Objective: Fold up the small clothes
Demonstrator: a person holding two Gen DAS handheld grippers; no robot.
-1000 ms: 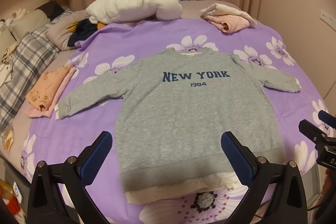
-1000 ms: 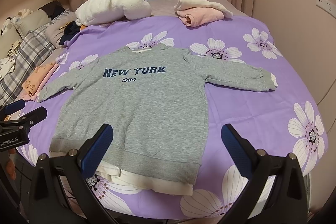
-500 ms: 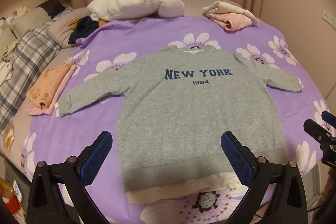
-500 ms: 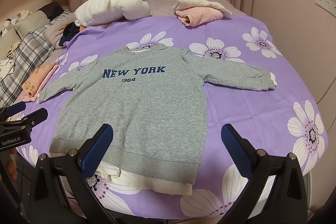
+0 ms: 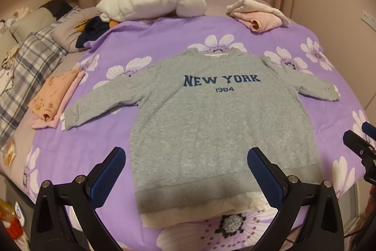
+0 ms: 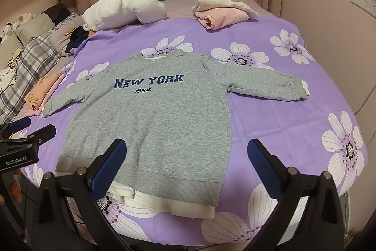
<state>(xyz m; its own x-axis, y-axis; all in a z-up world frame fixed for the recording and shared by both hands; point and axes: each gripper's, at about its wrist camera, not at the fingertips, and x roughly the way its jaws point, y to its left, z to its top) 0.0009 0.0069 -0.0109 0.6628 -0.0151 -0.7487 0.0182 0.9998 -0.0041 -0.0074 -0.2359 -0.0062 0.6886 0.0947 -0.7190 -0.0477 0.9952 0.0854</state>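
Left wrist view: left gripper [image 5: 186, 174] wide open, holding nothing. Between and beyond the blue padded fingers [image 5: 107, 177], a small grey fleece sweatshirt with navy "NEW YORK 1984" print [image 5: 211, 124], flat and face up on the purple flowered bedsheet [image 5: 164, 37], both sleeves spread out. Cream hem [image 5: 185, 215] peeking out just ahead of the fingertips.

Right wrist view: right gripper [image 6: 186, 174] also wide open and empty. Sweatshirt lying ahead and toward the left finger; right sleeve cuff [image 6: 293, 88] far ahead of the right finger. Probably no fold made yet. Better to pinch grey layer and cream lining together, lift low, fold each sleeve inward without dragging the body.
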